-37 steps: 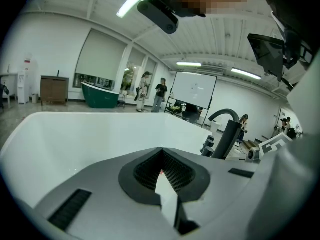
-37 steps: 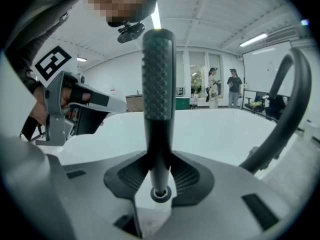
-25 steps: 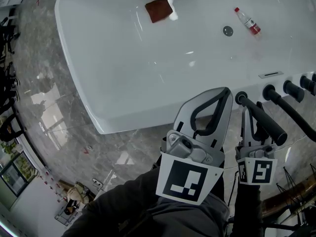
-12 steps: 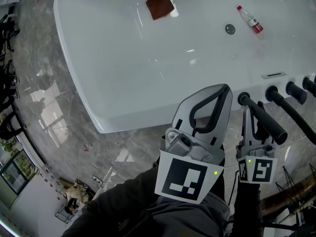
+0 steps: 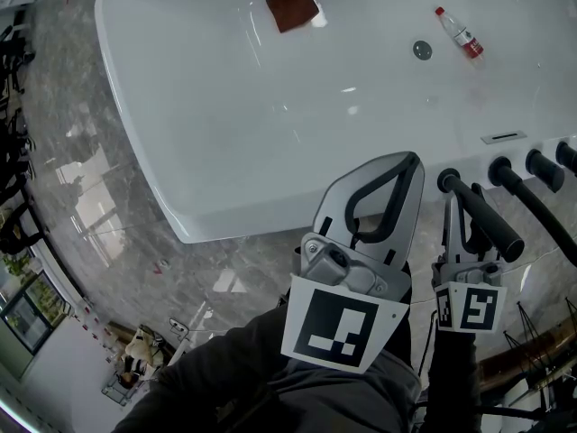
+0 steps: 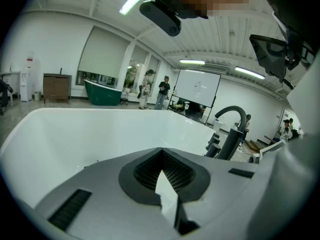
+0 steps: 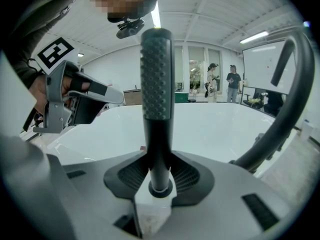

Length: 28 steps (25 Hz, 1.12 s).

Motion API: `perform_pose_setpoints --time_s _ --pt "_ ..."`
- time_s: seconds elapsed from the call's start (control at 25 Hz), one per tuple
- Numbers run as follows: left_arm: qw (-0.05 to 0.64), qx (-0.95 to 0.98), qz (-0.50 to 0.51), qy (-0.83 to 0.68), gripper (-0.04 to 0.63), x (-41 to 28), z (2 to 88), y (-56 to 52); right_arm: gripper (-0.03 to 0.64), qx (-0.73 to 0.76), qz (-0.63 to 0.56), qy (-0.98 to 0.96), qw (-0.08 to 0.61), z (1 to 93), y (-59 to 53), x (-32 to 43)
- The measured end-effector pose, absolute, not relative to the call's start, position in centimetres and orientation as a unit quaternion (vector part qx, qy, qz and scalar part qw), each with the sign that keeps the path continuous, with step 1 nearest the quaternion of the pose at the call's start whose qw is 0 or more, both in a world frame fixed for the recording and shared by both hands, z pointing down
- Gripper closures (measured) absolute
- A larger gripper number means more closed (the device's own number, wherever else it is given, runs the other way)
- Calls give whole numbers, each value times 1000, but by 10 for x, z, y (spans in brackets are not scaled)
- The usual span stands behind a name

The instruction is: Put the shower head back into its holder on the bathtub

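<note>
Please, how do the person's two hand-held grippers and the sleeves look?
The left hand-held gripper and the right hand-held gripper are light grey with black ribbed pads; each bears a cube of black-and-white square markers. The sleeves are dark.

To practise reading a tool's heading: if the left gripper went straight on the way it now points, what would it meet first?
The left gripper points out over the glossy white bathtub. It would probably meet the tub's inside surface first, though depth is unclear.
</note>
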<state>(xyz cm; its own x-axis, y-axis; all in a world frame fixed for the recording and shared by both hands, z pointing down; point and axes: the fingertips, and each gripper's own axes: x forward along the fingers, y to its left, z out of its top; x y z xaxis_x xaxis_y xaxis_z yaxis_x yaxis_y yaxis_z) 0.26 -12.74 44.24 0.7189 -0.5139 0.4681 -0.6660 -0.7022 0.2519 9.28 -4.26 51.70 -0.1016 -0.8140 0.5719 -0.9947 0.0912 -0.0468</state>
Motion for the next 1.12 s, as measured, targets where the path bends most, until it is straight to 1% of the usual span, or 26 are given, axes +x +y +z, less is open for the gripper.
perform_pose_setpoints --time_s 0.28,0.76,0.84,0.88,1.0,1.04,1.12 --pt "203 905 183 -326 592 1 442 -128 477 637 207 -711 216 517 -44 89" --pt "173 915 194 -310 592 -3 422 -122 476 638 205 -705 234 519 -40 84" --pt "170 916 199 -304 592 -5 419 -119 456 642 200 -701 238 517 -40 85" --pt "175 915 201 -303 592 -6 418 -117 454 643 195 -700 241 515 -40 86" --pt "223 898 204 -320 592 -15 416 -111 442 636 181 -702 265 515 -38 85" --pt "229 893 204 -328 592 -19 414 -112 440 633 182 -704 268 518 -39 82" --pt "204 897 198 -338 592 -23 404 -118 434 632 190 -709 248 521 -47 73"
